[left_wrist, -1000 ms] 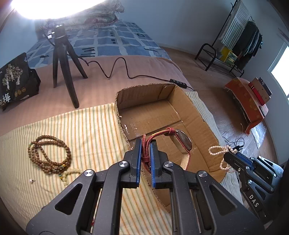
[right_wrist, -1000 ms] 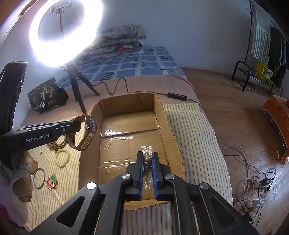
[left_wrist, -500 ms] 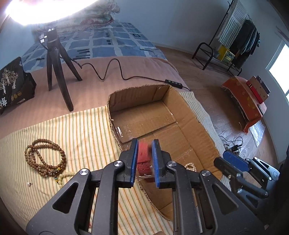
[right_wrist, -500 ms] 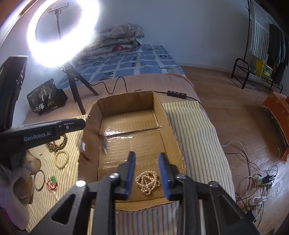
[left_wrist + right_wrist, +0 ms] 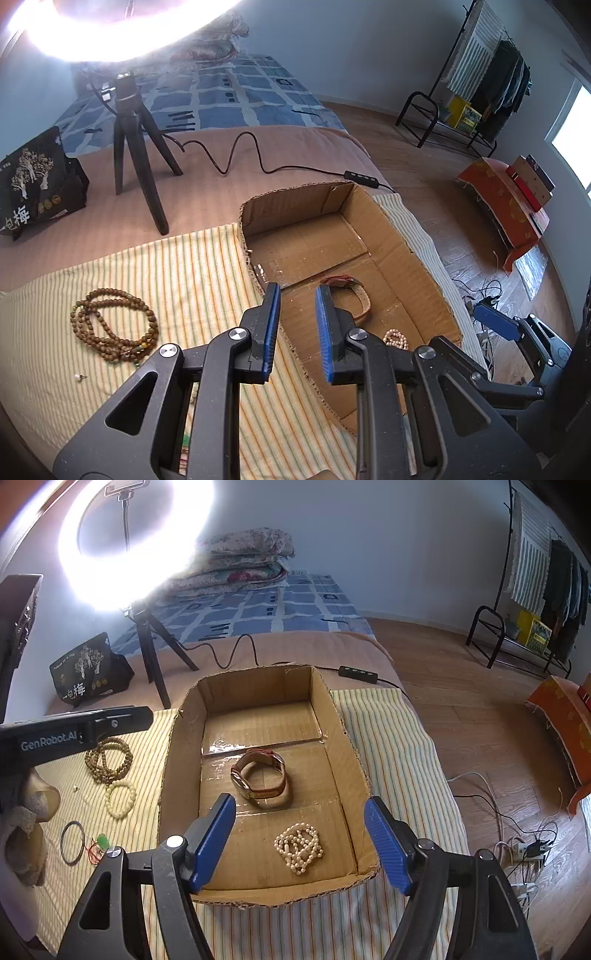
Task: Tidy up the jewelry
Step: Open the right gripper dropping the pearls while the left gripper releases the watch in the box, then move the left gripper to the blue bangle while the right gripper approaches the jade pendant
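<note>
From the left wrist view, the left hand-held gripper (image 5: pixel 297 325) now stands with its blue pads apart and nothing between them; a second ago they pinched the red strap of the watch, and half a second ago that strap was a blur between them. The watch (image 5: pixel 349 295) now lies on the floor of the cardboard box (image 5: pixel 402 236), just beyond the fingertips. The pearl bracelet (image 5: pixel 396 339), which a second ago hung from the right hand-held gripper (image 5: pixel 495 326) at the right edge, rests on the box floor nearer the camera, partly hidden by the left gripper's arm. The brown bead necklace (image 5: pixel 110 325) lies unmoved on the striped cloth (image 5: pixel 192 266) to the left of the box.

From the right wrist view, the right hand-held gripper (image 5: pixel 301 836) is spread wide, wider than half a second ago, and empty. The pearl bracelet (image 5: pixel 300 845) sits in a heap near the front of the cardboard box (image 5: pixel 343 720), between the pads in the picture but below them. The watch (image 5: pixel 260 777) lies on its side in the middle of the box, apart from the pearls. Left of the box, on the striped cloth (image 5: pixel 384 746), lie the brown bead necklace (image 5: pixel 107 758), a pale bead bracelet (image 5: pixel 120 799) and a thin dark bangle (image 5: pixel 72 843). The left hand-held gripper (image 5: pixel 144 716) reaches in from the left, above the cloth.
</note>
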A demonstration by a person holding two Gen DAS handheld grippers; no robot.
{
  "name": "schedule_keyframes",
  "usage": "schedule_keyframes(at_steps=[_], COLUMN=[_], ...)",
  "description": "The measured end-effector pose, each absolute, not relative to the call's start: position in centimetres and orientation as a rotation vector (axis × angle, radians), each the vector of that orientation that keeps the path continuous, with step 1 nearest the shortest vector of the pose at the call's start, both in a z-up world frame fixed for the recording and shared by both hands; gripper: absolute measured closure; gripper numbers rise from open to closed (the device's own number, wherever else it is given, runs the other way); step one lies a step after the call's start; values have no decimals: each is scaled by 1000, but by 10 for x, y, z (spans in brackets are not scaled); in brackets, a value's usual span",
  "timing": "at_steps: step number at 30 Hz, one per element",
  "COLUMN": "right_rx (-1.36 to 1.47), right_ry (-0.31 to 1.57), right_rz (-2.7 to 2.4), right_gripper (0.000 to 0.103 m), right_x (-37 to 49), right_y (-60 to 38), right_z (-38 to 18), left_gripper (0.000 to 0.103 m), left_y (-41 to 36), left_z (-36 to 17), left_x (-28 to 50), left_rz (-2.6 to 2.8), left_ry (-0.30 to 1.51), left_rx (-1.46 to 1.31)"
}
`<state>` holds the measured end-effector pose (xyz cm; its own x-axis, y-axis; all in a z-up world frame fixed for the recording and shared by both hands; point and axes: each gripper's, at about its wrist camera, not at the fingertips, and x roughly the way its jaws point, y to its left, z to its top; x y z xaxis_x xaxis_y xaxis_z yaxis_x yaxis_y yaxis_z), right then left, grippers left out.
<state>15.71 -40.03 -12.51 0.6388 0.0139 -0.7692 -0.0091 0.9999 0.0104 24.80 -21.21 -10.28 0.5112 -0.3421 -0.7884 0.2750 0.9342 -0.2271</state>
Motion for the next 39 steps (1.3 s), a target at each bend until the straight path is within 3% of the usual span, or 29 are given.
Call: schedule_keyframes(at_steps=[4,6,8,16,23,39], right_rx=[7,10,8,4,-38,-145], right_ry=[864,856,844,787,771,888], right_rz=[12,14,18,84,169,339], right_gripper=[28,27,26,16,14,14], right_x=[152,150,148,132,123,122], right_y=[-399,-397,-394,-371,-333,-245], right_z=[-121,-117,-113,-93,-84,-131], left_gripper=[84,64,58,58,58,58], left_y=[-203,-198,-188,-140,-89,0], left_z=[-94,-89,-81,-60,-61,-127], left_x=[242,240,235,220,203,180], left_rz=[-363,-361,-354,-325,-282,-215], left_ry=[943,932,904,870,873,1045], left_rx=[-65,-60,-58,-63,-27,-26])
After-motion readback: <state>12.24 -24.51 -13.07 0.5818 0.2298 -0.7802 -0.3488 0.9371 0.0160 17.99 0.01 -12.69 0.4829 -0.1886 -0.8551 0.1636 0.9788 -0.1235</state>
